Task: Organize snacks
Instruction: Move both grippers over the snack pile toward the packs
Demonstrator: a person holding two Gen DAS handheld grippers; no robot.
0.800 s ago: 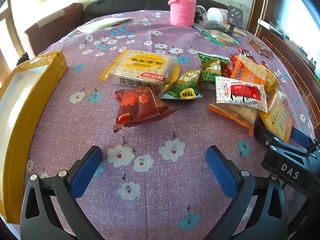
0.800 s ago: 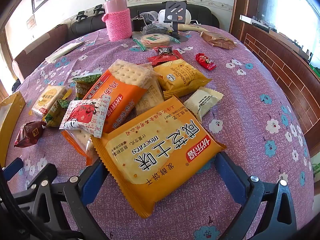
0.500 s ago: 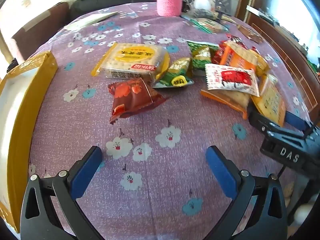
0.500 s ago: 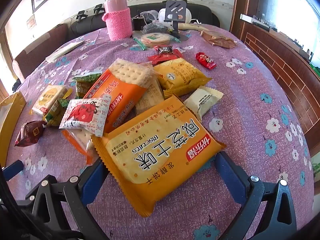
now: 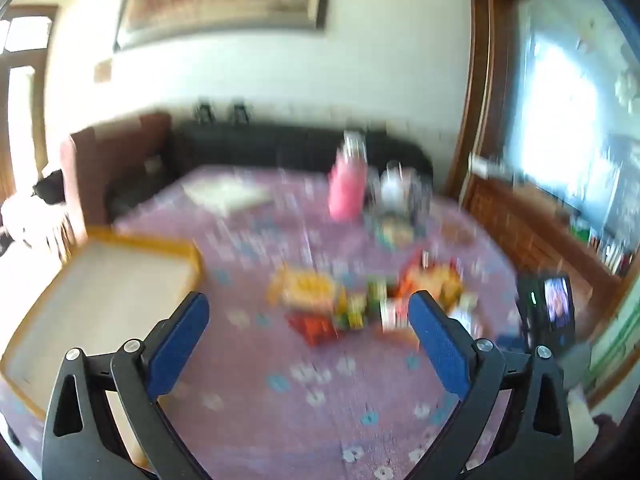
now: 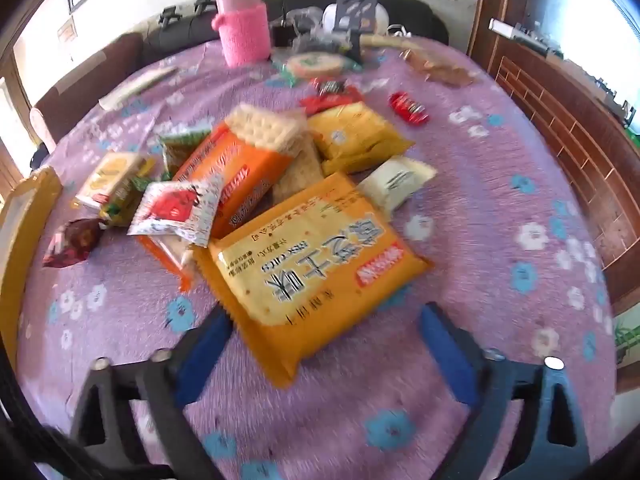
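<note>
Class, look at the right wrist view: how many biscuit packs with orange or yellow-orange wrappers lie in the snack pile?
2. The large biscuit pack lies nearest the camera; the orange cracker pack lies behind it, partly under the white-and-red sachet. Others may be hidden underneath.

The snacks lie heaped mid-table (image 6: 500, 184). The big biscuit pack (image 6: 316, 268) lies nearest, its near edge between the right gripper's (image 6: 324, 344) fingers. Behind it, a cracker pack (image 6: 244, 160) leans on the heap; a sachet (image 6: 180, 208) overlaps its left side. The tray (image 5: 100, 280) sits at the left edge. The flask (image 6: 242, 32) stands at the far side.
</note>
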